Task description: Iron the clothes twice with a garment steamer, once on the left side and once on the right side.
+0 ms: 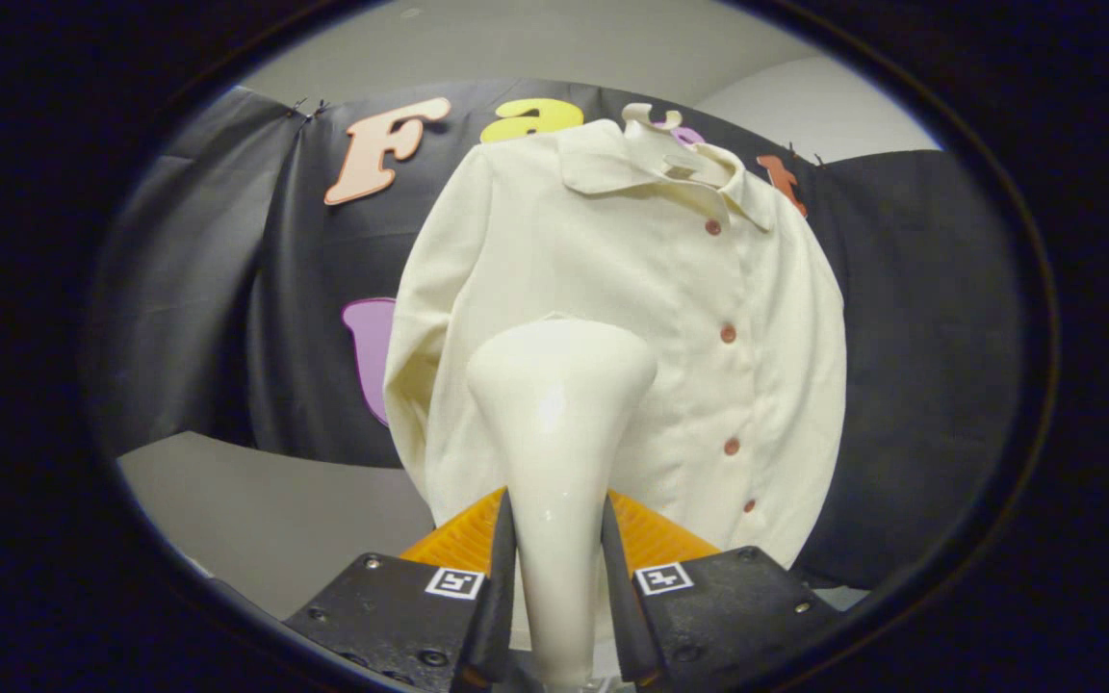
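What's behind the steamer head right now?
The claw is shut on the steamer, whose head covers the lower front of the cream shirt, beside its button row. The cloth directly behind the head is hidden, so contact cannot be judged.

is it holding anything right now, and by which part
The gripper holds the garment steamer, jaws pressed on either side of its narrow handle below the flared head.

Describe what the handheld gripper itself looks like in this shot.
The gripper has two flat fingers on blocky black bodies fastened with small screws. Each body carries a square black-and-white marker near the inner edge, and ribbed orange plates sit behind the fingers.
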The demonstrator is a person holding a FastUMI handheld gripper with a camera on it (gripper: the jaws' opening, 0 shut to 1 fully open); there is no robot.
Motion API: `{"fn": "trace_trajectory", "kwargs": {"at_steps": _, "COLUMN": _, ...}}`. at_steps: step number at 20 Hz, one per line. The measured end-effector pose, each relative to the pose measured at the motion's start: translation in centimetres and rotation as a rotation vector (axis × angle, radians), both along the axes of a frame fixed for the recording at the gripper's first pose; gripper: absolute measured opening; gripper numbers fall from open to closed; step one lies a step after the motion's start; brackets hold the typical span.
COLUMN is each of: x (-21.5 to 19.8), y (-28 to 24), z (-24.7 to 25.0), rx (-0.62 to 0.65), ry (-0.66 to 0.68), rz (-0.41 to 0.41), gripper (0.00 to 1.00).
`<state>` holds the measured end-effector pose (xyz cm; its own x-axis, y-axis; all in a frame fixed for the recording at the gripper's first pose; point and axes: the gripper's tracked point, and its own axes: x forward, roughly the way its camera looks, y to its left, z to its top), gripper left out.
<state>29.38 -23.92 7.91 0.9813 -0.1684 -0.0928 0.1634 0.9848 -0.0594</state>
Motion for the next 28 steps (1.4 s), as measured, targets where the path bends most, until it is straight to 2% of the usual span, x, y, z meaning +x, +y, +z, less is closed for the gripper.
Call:
{"fn": "trace_trajectory", "kwargs": {"at_steps": 7, "x": -1.1, "y": 0.2, "z": -6.7, "rx": 0.051, "ry": 0.001, "rz": 0.032, "gripper": 0.43}}
{"fn": "trace_trajectory", "kwargs": {"at_steps": 10, "x": -1.7, "y": 0.0, "z": -9.6, "rx": 0.062, "ry": 0.01, "rz": 0.02, "gripper": 0.43}}
{"fn": "trace_trajectory", "kwargs": {"at_steps": 20, "x": -4.2, "y": 0.0, "z": -20.0, "rx": 0.098, "ry": 0.081, "rz": 0.04, "gripper": 0.43}}
{"fn": "trace_trajectory", "kwargs": {"at_steps": 26, "x": -6.5, "y": 0.2, "z": -24.0, "rx": 0.178, "ry": 0.077, "rz": 0.023, "gripper": 0.43}}
{"fn": "trace_trajectory", "kwargs": {"at_steps": 28, "x": -7.0, "y": 0.0, "z": -25.4, "rx": 0.16, "ry": 0.129, "rz": 0.001, "gripper": 0.43}}
